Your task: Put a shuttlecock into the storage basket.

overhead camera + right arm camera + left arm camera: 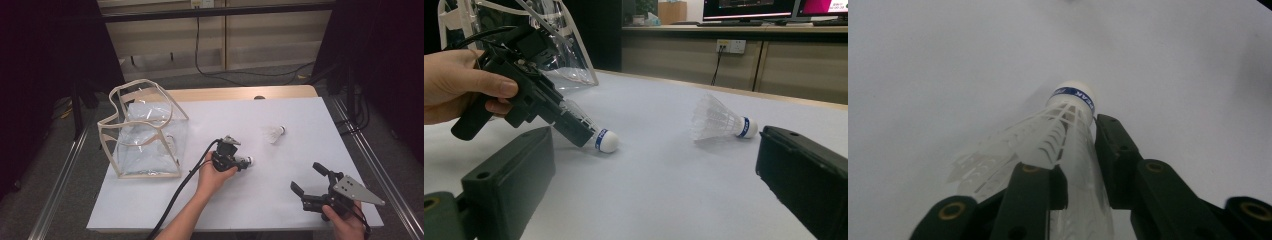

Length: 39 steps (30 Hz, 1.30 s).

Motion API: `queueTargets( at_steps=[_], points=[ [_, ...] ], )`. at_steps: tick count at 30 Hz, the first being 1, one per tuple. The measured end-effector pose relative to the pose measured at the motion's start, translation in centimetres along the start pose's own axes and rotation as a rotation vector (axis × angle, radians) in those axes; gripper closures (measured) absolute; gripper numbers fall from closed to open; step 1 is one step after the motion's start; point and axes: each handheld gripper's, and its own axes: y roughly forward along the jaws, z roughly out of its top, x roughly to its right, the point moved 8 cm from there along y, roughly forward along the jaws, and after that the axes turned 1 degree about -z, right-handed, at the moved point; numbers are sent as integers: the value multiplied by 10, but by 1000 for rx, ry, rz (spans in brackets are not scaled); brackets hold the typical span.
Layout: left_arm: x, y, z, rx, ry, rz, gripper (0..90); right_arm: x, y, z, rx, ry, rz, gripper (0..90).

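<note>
Covering most of the table (280, 197): white sheet, plain, matte; bare wood strip showing along far edge.

Item 1 – shuttlecock (1068, 130), white plastic skirt, white cork w/ blue band. Lies near centre of sheet, cork touching the surface and pointing toward right edge. Clamped at the skirt by left gripper (239, 161); jaws pressed on either side of skirt, seen close in left gripper view. Person's hand (212, 177) wraps the gripper body; black cable trails off toward near edge.

Item 2 – second shuttlecock (274, 133), same type, lying on its side toward far right part of sheet, well apart from item 1, untouched.

Item 3 – clear plastic bag (145, 132) w/ beige trim, standing open-topped at far left corner of sheet.

Item 4 – right gripper (310, 179), near right corner, held low over sheet; jaws spread wide, nothing between them. Grey three-cornered plate on top.

Room: grey carpet floor, metal rails at both sides of table, dark curtains left & right. Pale wood panel wall behind w/ wall socket and black cable hanging to floor. Right gripper view adds monitors on a counter at rear.
</note>
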Motion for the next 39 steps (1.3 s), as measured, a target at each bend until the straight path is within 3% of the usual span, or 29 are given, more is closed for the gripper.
queueTargets(
  at_steps=[4,9,23,39],
  points=[
    [2,-1,0,2,1,-13,861,0,0,0,1,1,0,22],
    [3,-6,2,2,-14,-29,883,0,0,0,1,1,-1,22],
    [9,-31,9,29,-9,-84,884,2,-1,1,4,2,-9,22],
    [8,-58,14,-12,8,-102,884,2,-1,1,4,4,-8,22]
  ],
)
